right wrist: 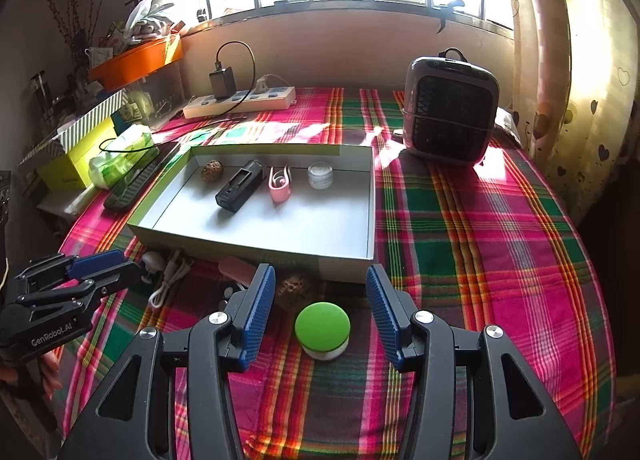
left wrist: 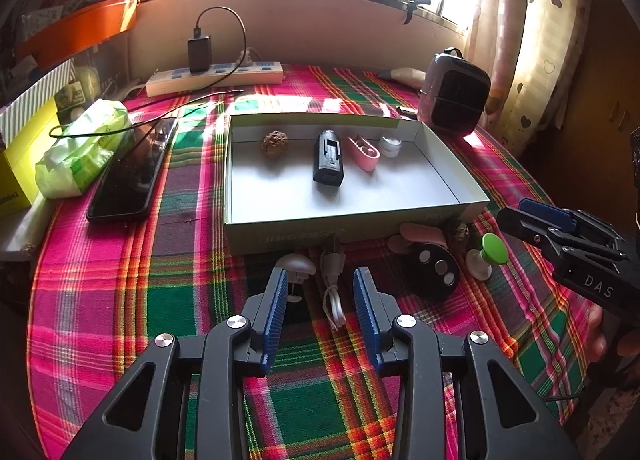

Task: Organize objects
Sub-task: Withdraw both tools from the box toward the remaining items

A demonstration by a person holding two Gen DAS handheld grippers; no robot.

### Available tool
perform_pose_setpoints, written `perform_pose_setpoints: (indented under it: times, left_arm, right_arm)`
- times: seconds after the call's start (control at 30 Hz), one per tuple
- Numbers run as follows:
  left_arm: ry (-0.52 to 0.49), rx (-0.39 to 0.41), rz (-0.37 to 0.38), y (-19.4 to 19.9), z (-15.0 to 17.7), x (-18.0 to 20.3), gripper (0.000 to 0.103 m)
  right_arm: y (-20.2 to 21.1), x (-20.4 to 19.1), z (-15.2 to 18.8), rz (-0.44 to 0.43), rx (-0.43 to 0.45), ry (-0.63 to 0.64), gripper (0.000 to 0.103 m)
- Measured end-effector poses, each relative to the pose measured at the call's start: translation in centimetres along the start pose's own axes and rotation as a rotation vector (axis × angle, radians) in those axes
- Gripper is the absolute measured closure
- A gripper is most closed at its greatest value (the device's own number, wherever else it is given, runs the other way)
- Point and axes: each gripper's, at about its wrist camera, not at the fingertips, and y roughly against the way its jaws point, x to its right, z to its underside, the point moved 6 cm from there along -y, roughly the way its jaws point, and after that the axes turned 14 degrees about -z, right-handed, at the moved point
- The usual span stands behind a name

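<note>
"DAS" on right gripper [left wrist: 516, 219], "GenRobot.AI" on left gripper [right wrist: 120, 266], other txt unreadable

A shallow open cardboard box [right wrist: 360, 219] sits on the plaid tablecloth [right wrist: 480, 260]; a green-capped white knob [right wrist: 322, 326] lies before it, a coiled white cable [left wrist: 334, 288] to the knob's left.

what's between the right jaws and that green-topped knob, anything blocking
Nothing visible. The green-topped knob stands on the cloth in the open gap of the right gripper, untouched by either pad; the walnut lies beyond it.
</note>
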Motion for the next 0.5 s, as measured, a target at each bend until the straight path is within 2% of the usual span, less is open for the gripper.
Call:
perform_pose_setpoints:
  times: [0.27, 0.5]
  left_arm:
    - [-0.027, -0.017, 0.051, -0.1, 1.0, 1.4, 0.071]
    - [-0.051, -0.037, 0.052, -1.0, 1.2, 2.4, 0.071]
  right_arm:
    - [0.9, 0.4, 1.5, 0.012, 0.003, -0.012, 0.054]
    - [1.0, 1.2, 2.3, 0.022, -0.006, -0.03, 0.054]
